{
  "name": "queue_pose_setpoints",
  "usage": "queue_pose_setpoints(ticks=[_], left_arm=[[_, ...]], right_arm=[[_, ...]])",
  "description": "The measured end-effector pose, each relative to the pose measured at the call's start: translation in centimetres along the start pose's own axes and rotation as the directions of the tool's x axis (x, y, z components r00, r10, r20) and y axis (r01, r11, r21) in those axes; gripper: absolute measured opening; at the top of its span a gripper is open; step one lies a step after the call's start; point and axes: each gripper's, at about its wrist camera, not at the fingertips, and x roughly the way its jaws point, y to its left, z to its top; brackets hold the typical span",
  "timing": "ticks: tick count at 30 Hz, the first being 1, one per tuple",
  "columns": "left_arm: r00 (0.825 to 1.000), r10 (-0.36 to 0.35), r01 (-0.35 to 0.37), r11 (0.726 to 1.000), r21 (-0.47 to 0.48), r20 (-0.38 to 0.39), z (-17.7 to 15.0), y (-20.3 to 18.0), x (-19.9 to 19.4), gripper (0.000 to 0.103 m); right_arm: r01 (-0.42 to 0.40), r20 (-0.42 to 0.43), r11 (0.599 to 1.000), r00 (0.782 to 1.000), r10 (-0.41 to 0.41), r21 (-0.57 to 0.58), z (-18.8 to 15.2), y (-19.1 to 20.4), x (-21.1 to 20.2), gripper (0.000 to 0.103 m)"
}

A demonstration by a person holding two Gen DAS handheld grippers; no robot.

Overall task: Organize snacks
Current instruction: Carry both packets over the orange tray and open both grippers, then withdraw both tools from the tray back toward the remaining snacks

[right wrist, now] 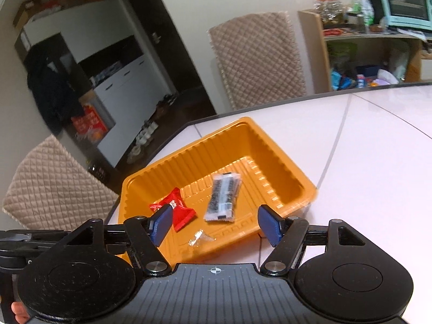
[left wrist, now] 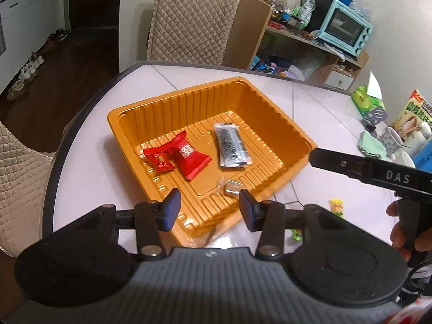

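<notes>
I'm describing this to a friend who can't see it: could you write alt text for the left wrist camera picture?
An orange plastic tray sits on a white table holding two red snack packets, a grey packet and a small clear-wrapped sweet. The left gripper hangs open and empty over the tray's near edge, and the right gripper's black finger reaches in from the right.

Orange ribbed plastic tray (left wrist: 272,113) sits open on the white desk (left wrist: 324,113). Inside, lying flat: two red wrapped snacks (left wrist: 189,159) at left, touching; a clear packet with dark contents (left wrist: 232,145) at centre; a small clear-wrapped silver candy (left wrist: 231,187) near the front wall.
</notes>
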Motion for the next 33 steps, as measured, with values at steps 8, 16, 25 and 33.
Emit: queue_pose_setpoints(ticks=[8,16,25,33], left_arm=[[0.999,-0.039,0.038,0.998,0.042,0.016,-2.0,-2.0,-2.9,0.044],[0.998,-0.067,0.066,0.993,0.101,0.001,-5.0,-4.2,-4.7,0.044],[0.995,-0.091,0.096,0.982,0.163,-0.034,-8.5,-6.8,-5.8,0.044],[0.994,-0.087,0.1,0.969,0.224,-0.065,-11.3,-8.6,-5.4,0.044]], right_arm=[[0.037,0.046,0.997,0.998,-0.04,0.063,-2.7,-0.7,-6.3,0.073],[0.072,0.059,0.993,0.995,-0.077,0.091,-6.2,-0.8,-12.0,0.075],[0.118,0.047,0.987,0.991,-0.124,0.109,-10.0,-0.9,-16.1,0.075],[0.151,0.022,0.981,0.988,-0.155,0.124,-12.8,-1.4,-17.9,0.075]])
